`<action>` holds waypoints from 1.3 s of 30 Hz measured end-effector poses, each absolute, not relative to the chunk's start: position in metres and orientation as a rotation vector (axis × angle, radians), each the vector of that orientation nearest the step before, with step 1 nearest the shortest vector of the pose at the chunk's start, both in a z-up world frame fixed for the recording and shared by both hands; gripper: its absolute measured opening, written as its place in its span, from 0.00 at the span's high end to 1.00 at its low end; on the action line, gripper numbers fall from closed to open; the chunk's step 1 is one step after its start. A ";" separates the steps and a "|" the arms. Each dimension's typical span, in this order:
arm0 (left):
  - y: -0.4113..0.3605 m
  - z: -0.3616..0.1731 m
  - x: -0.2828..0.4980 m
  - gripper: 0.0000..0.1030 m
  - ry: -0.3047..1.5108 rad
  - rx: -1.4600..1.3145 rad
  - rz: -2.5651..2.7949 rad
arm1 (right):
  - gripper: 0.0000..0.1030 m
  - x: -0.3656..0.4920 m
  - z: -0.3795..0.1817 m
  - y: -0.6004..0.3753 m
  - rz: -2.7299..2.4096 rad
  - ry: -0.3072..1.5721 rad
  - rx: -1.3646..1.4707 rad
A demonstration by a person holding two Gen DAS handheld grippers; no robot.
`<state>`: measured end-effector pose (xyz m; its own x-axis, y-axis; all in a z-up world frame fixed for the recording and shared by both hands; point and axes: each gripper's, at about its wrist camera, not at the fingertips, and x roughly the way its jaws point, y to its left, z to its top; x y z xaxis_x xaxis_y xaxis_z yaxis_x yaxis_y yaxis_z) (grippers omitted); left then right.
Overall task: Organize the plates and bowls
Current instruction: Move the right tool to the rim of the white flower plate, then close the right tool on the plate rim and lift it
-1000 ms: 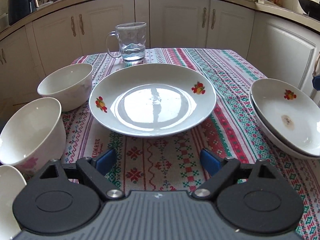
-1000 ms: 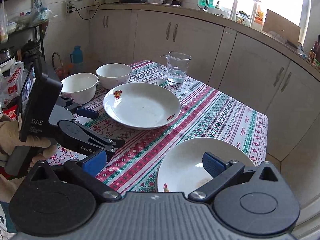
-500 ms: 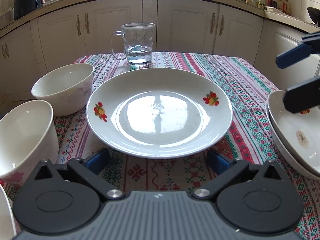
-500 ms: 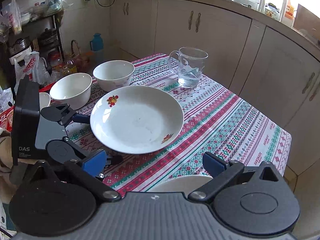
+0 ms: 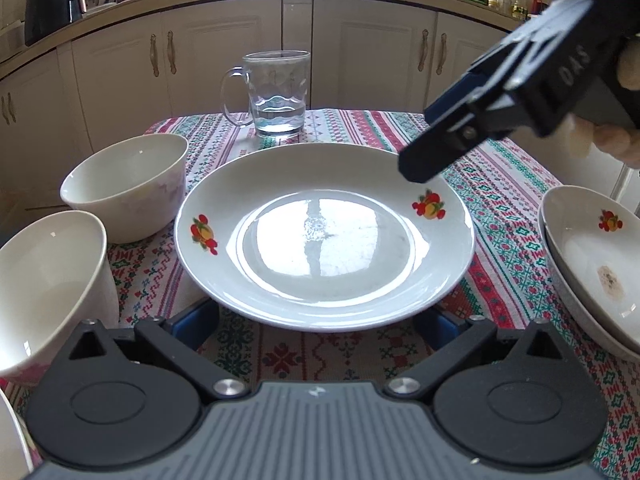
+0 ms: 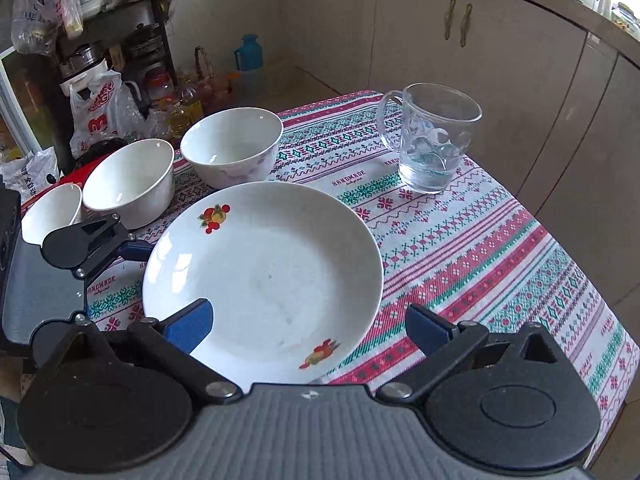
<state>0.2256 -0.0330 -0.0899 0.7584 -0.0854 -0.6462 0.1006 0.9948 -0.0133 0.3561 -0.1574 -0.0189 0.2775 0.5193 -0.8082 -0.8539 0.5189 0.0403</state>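
A large white plate with fruit decals (image 5: 324, 236) (image 6: 260, 272) lies mid-table on the patterned cloth (image 5: 516, 208). My left gripper (image 5: 316, 322) stands open at the plate's near rim, its blue pads partly tucked under that rim and not pressing on it. In the right wrist view one of its blue fingertips (image 6: 138, 249) touches the plate's left edge. My right gripper (image 6: 308, 328) (image 5: 424, 136) is open too, hovering over the plate's right rim. Three white bowls (image 5: 128, 184) (image 5: 44, 284) (image 6: 50, 210) stand to the left. Two stacked plates (image 5: 592, 264) sit at the right.
A glass mug with some water (image 5: 280, 92) (image 6: 432, 136) stands behind the plate near the table's far edge. Cream kitchen cabinets (image 5: 360, 52) run behind the table. Bags, bottles and a blue flask (image 6: 248, 54) crowd the floor and shelves past the bowls.
My right gripper swung from above the stacked plates over to the big plate. My left gripper's jaws widened and slid up to the plate's near rim.
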 end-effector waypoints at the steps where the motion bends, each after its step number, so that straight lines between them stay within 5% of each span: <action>1: -0.032 -0.090 0.226 0.01 0.704 0.020 -0.103 | 0.00 0.362 -0.020 -0.153 0.978 0.880 -0.447; 8: -0.032 -0.090 0.226 0.01 0.700 0.013 -0.109 | 0.02 0.405 -0.034 -0.119 1.040 0.915 -0.477; 24: -0.031 -0.090 0.227 0.01 0.696 0.003 -0.128 | 0.32 0.445 -0.066 -0.093 1.131 1.027 -0.432; 39: -0.035 -0.087 0.226 0.01 0.702 0.042 -0.123 | 0.33 0.453 -0.063 -0.102 1.175 1.093 -0.329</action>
